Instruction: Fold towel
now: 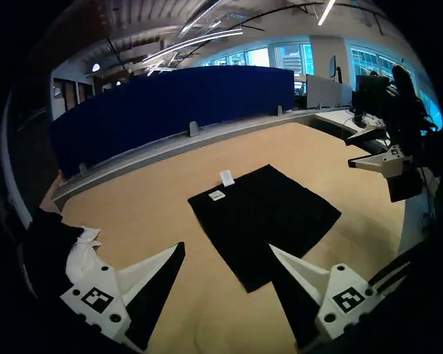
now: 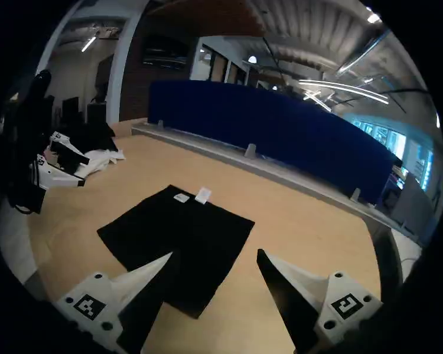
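In the left gripper view, the left gripper (image 1: 226, 246) is hovering over the near edge of the pale wooden worktop (image 1: 150, 206). Its two white, black-faced fingers are standing wide apart and gripping nothing. Just beyond the fingertips, a black rectangular fabric towel (image 1: 263, 218) is lying flat near the middle of the worktop, turned so that one corner is pointing back toward this gripper. Two small white tags (image 1: 221, 186) are sitting at the towel's far edge, one lying on the fabric and one sticking up just past it. A crumpled white cloth (image 1: 82, 253) is resting at the worktop's left edge, close beside the left finger. Farther off, at the right edge, the right gripper (image 1: 352, 153) is hanging above the worktop with its jaws spread and empty, well apart from the towel.

In the right gripper view, that gripper's own fingers are also gaping wide with nothing between them. The towel's near edge is running just under and between their tips. The left gripper is showing at the far left edge, open, near the white cloth.

Beyond the worktop's far edge, a long curved dark blue partition screen (image 1: 174, 112) is standing upright on small grey feet. Behind it, office windows (image 1: 292, 59) and strip ceiling lights (image 1: 192, 41) are glowing.
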`<state>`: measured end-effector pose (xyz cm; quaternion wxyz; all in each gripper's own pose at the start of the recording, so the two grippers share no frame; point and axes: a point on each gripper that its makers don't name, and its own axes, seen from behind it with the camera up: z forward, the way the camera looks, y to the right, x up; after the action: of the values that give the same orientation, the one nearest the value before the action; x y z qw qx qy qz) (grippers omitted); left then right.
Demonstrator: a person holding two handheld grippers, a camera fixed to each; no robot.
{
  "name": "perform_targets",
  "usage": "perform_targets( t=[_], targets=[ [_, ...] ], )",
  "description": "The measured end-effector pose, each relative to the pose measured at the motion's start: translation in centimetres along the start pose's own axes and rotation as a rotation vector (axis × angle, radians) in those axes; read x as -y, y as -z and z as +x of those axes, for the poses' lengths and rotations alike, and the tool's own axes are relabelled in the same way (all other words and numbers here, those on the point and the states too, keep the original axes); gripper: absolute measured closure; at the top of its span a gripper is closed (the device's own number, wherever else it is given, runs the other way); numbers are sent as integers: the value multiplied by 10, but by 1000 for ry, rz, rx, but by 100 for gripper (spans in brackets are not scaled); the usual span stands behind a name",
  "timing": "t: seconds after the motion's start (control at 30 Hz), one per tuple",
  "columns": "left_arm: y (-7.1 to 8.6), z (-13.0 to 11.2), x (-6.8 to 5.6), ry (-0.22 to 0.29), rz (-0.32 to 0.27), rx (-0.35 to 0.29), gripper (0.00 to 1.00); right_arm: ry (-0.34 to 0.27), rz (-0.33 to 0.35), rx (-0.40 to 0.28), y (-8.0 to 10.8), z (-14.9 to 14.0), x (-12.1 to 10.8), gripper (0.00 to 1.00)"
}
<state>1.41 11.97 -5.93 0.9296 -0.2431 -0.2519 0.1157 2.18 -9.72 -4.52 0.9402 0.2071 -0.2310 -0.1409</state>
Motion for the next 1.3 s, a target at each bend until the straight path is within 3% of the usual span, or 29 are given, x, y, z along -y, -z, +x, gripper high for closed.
perform_targets(
  t=[0.6, 1.3],
  targets=[
    [-34, -72, -23, -26, -69, 157, 5, -3, 55, 122, -33, -70, 19, 0],
    [-60, -119, -50, -35, -155, 309, 5, -28, 136, 262, -40, -132, 35, 3]
  ],
)
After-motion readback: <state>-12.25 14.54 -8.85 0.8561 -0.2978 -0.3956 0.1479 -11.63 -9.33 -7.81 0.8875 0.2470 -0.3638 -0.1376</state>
